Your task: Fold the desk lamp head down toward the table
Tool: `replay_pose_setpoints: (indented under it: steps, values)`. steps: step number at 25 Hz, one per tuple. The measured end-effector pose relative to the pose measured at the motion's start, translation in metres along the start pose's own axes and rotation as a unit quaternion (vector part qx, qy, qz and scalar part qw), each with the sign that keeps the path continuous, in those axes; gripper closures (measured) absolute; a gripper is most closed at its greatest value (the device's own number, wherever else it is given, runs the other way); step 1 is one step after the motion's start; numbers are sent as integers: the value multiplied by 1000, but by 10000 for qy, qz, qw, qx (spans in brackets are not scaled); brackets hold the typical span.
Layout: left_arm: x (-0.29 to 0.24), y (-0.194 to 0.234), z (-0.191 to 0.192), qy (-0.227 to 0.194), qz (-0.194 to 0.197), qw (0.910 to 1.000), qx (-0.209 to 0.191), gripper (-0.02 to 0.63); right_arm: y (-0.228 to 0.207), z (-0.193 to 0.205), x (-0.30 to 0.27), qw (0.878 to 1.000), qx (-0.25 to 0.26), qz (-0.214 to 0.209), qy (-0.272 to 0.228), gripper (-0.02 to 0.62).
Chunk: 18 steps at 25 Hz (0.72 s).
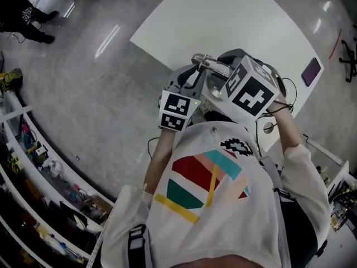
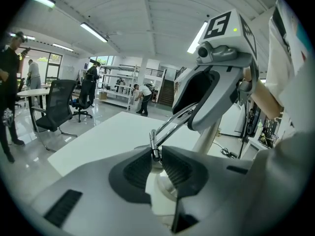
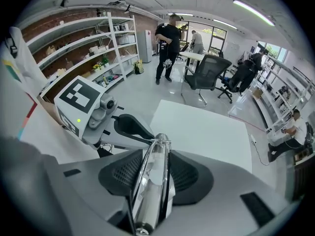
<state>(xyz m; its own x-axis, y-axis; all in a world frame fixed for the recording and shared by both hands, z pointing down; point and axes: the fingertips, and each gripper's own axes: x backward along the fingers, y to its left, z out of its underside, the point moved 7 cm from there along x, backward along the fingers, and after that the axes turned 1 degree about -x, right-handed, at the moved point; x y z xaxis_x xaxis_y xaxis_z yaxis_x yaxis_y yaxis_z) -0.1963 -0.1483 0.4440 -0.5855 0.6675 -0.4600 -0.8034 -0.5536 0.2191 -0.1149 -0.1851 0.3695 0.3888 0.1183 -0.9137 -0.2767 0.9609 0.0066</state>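
The desk lamp stands on the near edge of the white table (image 1: 223, 21), and its chrome head (image 1: 207, 64) sticks out between my two grippers. In the right gripper view the head (image 3: 150, 191) is a long chrome bar running up between the pads, and my right gripper (image 3: 156, 154) is shut on it, pointing steeply down. My left gripper (image 2: 156, 151) comes in from the other side, shut on the chrome hinge (image 2: 154, 145) at the bar's far end. From that hinge the bar (image 2: 172, 124) rises into the right gripper's jaws. Part of the lamp's white base (image 2: 165, 188) shows under the left jaws.
A purple flat object (image 1: 310, 71) lies at the table's far right corner. A black cable (image 1: 290, 94) hangs off the near edge. Storage shelves (image 1: 33, 149) line the left side. Office chairs (image 2: 54, 109) and several people stand farther off in the room.
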Motion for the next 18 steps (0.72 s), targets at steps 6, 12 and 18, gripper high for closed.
replay_pose_setpoints:
  steps: [6,12,18]
  values:
    - [6,2,2,-44,-23,10000,-2,509,12,1,-7,9932,794,746,401,422]
    - [10,8,1,-309,108,9986,418,509,11,3,-12,9794,1216,1539,478,420]
    - [39,3,-22,-980,-80,9943,402,511,20,13,-4,9713,1515,1805,319,420]
